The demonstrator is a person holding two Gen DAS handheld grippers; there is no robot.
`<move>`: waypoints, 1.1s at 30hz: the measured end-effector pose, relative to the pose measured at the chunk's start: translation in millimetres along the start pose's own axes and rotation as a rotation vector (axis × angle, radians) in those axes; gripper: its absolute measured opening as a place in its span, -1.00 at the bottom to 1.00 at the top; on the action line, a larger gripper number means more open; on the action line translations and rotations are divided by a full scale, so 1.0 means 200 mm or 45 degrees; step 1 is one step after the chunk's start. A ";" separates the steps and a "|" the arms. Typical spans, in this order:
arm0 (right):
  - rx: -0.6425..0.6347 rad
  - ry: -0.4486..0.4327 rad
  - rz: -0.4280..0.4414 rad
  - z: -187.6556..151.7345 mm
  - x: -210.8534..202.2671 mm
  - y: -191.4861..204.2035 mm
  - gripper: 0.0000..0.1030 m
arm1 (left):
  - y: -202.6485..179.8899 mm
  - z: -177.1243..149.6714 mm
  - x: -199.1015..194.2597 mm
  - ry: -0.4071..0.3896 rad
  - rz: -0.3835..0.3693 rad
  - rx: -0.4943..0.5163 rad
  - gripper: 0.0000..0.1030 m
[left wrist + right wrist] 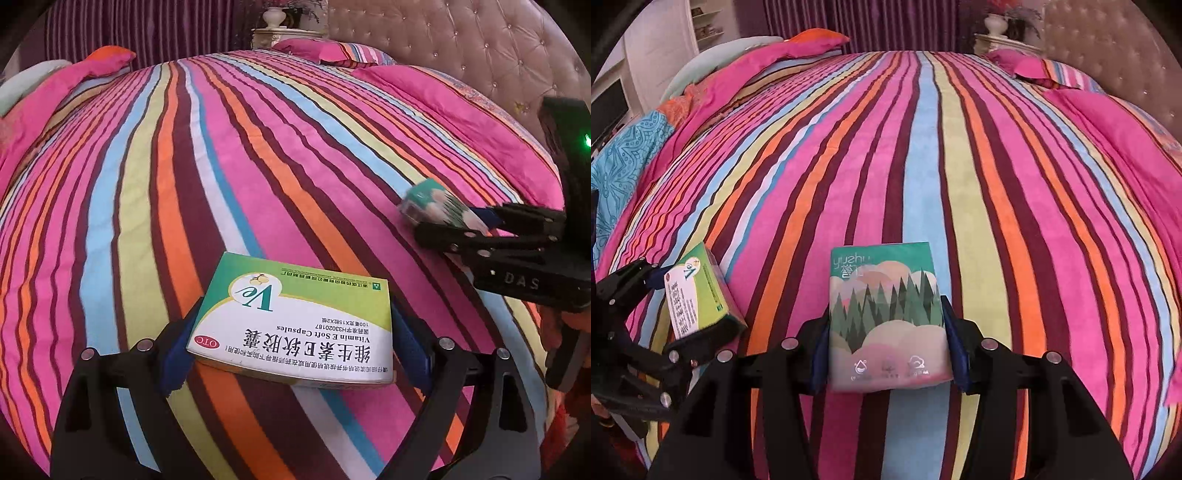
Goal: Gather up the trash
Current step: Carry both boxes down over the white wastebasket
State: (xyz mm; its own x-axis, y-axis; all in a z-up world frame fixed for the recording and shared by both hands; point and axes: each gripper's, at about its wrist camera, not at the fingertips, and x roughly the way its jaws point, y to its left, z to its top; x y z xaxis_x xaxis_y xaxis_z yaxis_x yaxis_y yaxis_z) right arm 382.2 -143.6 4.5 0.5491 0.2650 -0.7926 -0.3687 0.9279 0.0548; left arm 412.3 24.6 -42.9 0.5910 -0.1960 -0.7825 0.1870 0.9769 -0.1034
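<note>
My left gripper is shut on a green and white vitamin E capsule box, held just above the striped bedspread. My right gripper is shut on a green tissue pack with a forest print, also over the bedspread. The tissue pack shows in the left wrist view at the right, in the right gripper. The capsule box shows in the right wrist view at the lower left, in the left gripper.
Pink pillows lie by the tufted headboard. A folded pink quilt and a blue patterned cloth lie at the far left side. A nightstand with a vase stands behind the bed.
</note>
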 end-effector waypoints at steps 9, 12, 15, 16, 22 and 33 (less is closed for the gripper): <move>0.112 0.011 0.001 -0.19 -0.21 0.03 -0.04 | -0.06 -0.15 -0.25 -0.021 0.017 -0.019 0.71; 0.139 0.027 -0.010 -0.27 -0.26 0.04 -0.05 | -0.07 -0.21 -0.34 -0.025 0.020 -0.042 0.71; 0.158 0.032 -0.023 -0.35 -0.32 0.07 -0.04 | -0.08 -0.29 -0.41 -0.031 0.013 -0.061 0.71; 0.163 0.032 -0.026 -0.36 -0.34 0.08 -0.04 | -0.09 -0.32 -0.44 -0.029 0.008 -0.067 0.71; 0.166 0.029 -0.043 -0.48 -0.46 0.13 -0.04 | -0.14 -0.49 -0.57 -0.024 0.012 -0.056 0.71; 0.090 0.028 -0.008 -0.75 -0.66 0.32 -0.04 | -0.23 -0.87 -0.82 -0.005 0.010 -0.055 0.71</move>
State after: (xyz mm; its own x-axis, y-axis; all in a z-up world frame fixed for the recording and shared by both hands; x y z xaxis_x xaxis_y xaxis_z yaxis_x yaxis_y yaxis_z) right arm 174.1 -159.3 21.1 0.5343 0.2540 -0.8062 -0.3110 0.9460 0.0918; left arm 169.9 25.8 -17.7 0.5951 -0.1888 -0.7812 0.1484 0.9811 -0.1241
